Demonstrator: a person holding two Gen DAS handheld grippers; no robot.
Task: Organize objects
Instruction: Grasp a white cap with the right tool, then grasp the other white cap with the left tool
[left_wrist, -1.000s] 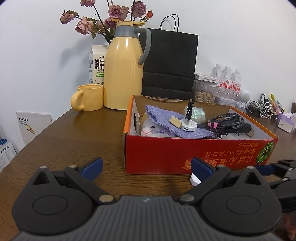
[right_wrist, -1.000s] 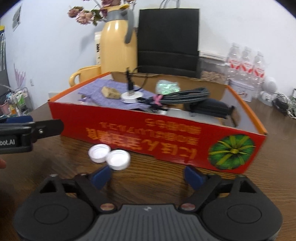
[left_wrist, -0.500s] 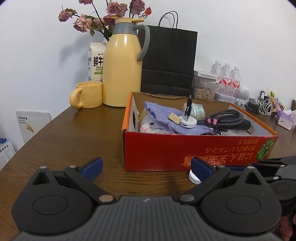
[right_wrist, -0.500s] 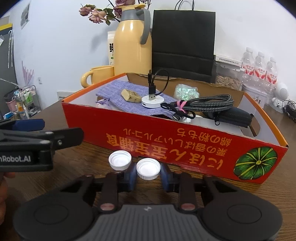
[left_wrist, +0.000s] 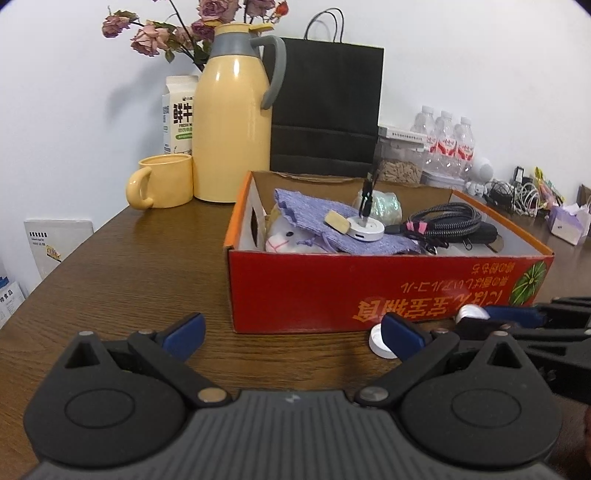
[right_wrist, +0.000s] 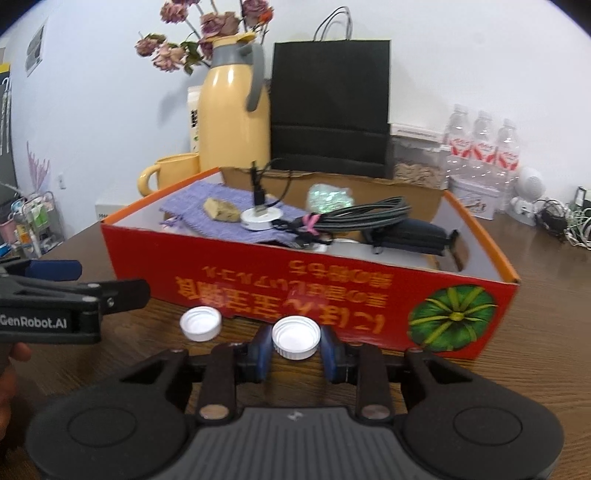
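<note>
My right gripper (right_wrist: 295, 350) is shut on a white bottle cap (right_wrist: 295, 338), its blue pads pressing on both sides, low over the table just in front of the red cardboard box (right_wrist: 280, 280). The same cap (left_wrist: 471, 314) shows between the right gripper's fingers (left_wrist: 517, 317) in the left wrist view. A second white cap (right_wrist: 200, 324) lies open side up on the table to the left; in the left wrist view it (left_wrist: 378, 341) is half hidden by a pad. My left gripper (left_wrist: 291, 332) stands open over bare wood, holding nothing.
The box (left_wrist: 295, 288) holds a purple cloth (left_wrist: 332, 229), a white puck with a cable (left_wrist: 364, 229), a coiled black cable (left_wrist: 447, 218) and a plush toy. Behind stand a yellow mug (left_wrist: 162, 181), a yellow jug (left_wrist: 232, 122), a black paper bag (left_wrist: 325, 107) and water bottles (left_wrist: 447, 140).
The right gripper's jaws went from wide open to shut on one of the two caps, and that cap now sits apart from the other, to the right. The left gripper stayed put.
</note>
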